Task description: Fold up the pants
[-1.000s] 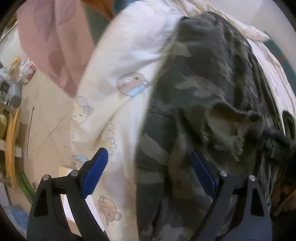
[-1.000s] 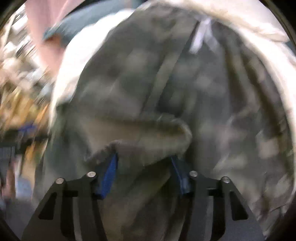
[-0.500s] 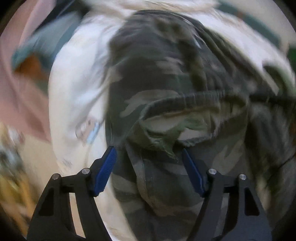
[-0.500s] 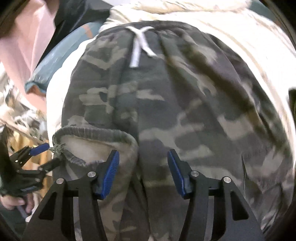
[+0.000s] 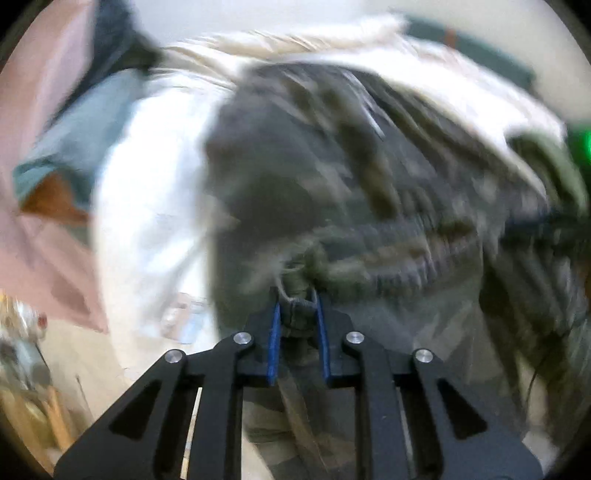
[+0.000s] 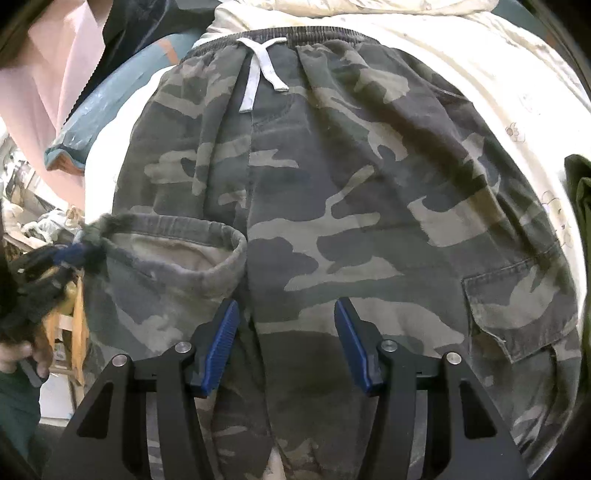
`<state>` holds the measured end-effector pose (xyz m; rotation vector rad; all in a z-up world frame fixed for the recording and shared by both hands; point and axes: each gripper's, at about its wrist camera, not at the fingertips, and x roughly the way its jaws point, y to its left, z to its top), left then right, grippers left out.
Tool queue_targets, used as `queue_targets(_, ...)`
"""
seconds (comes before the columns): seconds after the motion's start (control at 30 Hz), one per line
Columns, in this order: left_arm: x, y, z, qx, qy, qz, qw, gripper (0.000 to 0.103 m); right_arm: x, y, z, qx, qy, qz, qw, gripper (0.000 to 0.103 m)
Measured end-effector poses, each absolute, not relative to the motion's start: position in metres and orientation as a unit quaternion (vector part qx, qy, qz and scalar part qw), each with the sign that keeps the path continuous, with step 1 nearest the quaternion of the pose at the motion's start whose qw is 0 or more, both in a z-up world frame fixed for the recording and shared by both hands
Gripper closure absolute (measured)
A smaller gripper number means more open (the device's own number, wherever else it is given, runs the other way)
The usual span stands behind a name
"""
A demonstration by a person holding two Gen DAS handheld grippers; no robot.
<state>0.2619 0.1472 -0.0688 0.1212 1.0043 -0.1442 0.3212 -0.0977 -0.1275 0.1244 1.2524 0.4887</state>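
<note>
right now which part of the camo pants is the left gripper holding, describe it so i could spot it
On the cream printed bedsheet lie the camouflage drawstring pants. One leg is folded up towards the waist; its ribbed grey-green ankle cuff gapes open. The left gripper pinches that cuff's outer corner, opposite the cargo pocket.

We are looking at pants (image 6: pixel 354 206) showing a camouflage pattern of dark grey, olive green and pale tan patches. Their drawstring (image 6: pixel 258 74) is showing white against a dark grey waistband (image 6: pixel 280 34), and the turned-up cuff (image 6: pixel 184 251) is showing a faded beige inside. Under them, the sheet (image 6: pixel 524 110) is showing cream with small faint cartoon prints. At the upper left we are seeing a pink cloth (image 6: pixel 48 81) and a teal cushion (image 6: pixel 110 99) with an orange corner. Both grippers are showing black frames with blue pads (image 6: pixel 221 347).
</note>
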Motion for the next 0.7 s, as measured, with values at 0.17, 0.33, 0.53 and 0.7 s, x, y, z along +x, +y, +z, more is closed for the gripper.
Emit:
queue_targets(0.17,0.275,0.220,-0.071,-0.093,0.499,0.000,0.862,0.089,0.324,-0.093,-0.131,0.068,0.577,0.241,0.777,0.047)
queue_targets(0.33,0.277,0.218,-0.078,-0.070,0.510,0.028,0.857,0.089,0.324,-0.074,-0.136,0.088,0.577,0.271,0.766,0.047)
queue_targets(0.53,0.277,0.215,-0.091,-0.067,0.517,0.043,0.852,0.089,0.338,-0.034,-0.150,0.072,0.574,0.292,0.762,0.047)
queue_targets(0.7,0.272,0.222,-0.087,-0.097,0.511,0.028,0.854,0.089,0.348,-0.009,-0.162,0.082,0.582,0.309,0.748,0.093)
